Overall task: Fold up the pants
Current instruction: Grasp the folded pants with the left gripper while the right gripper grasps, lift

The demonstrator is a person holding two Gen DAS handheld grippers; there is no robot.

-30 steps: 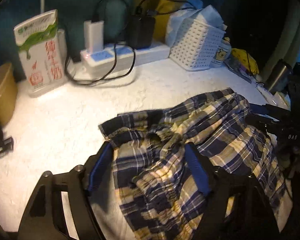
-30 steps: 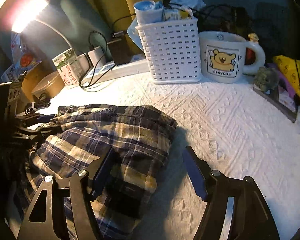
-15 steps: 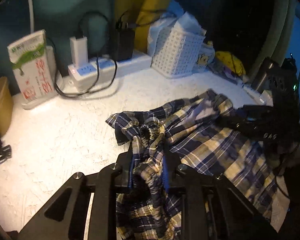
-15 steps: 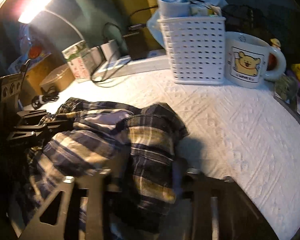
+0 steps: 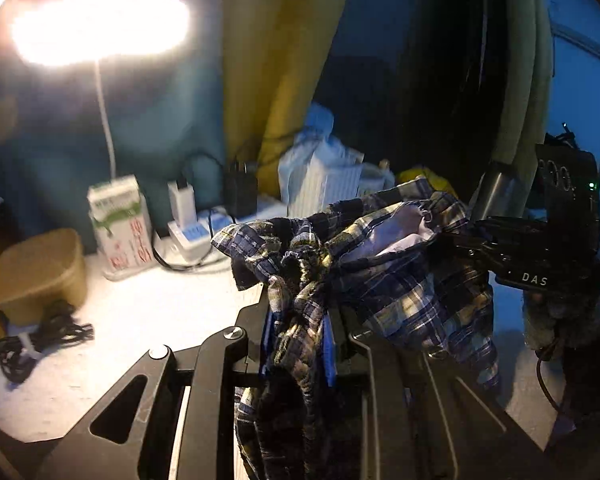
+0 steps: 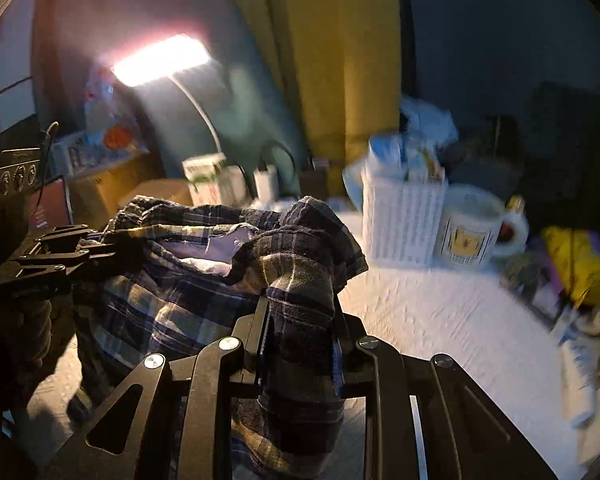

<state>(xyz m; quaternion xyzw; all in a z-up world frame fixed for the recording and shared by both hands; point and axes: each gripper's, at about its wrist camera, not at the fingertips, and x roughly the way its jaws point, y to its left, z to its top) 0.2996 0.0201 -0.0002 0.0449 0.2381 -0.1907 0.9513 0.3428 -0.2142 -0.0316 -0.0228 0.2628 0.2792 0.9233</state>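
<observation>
**Both tools pinching the plaid pants, cloth hanging between them**

I'm holding the plaid pants (image 5: 400, 280) up off the desk (image 5: 140, 320) with both tools. My left tool (image 5: 296, 344) is clamped on a bunched, rope-like twist of the fabric; its blue pads are pressing the cloth from both sides. My right tool (image 6: 300, 344) is closing on a thick fold of the same garment, and the cloth is filling the gap between its fingers. I'm gripping at two separate spots so the pants are spanning between my hands, which, I judge, is letting the crumpled cloth hang open and shake out before I'm laying it flat for a fold. The pale inner lining is showing at the opening between the two grips.

Below, the desk is wearing a white textured cover. Along its back edge a milk carton (image 5: 118, 224), a power strip (image 5: 196, 232) with chargers, a white slotted basket (image 6: 404, 220) and a bear mug (image 6: 472, 232) are standing. A tan lidded box (image 5: 40, 276) and a coiled black cable (image 5: 36, 340) are sitting at the left. A lamp (image 5: 100, 28) is glaring overhead against a teal wall and a yellow curtain (image 6: 340, 60).
</observation>
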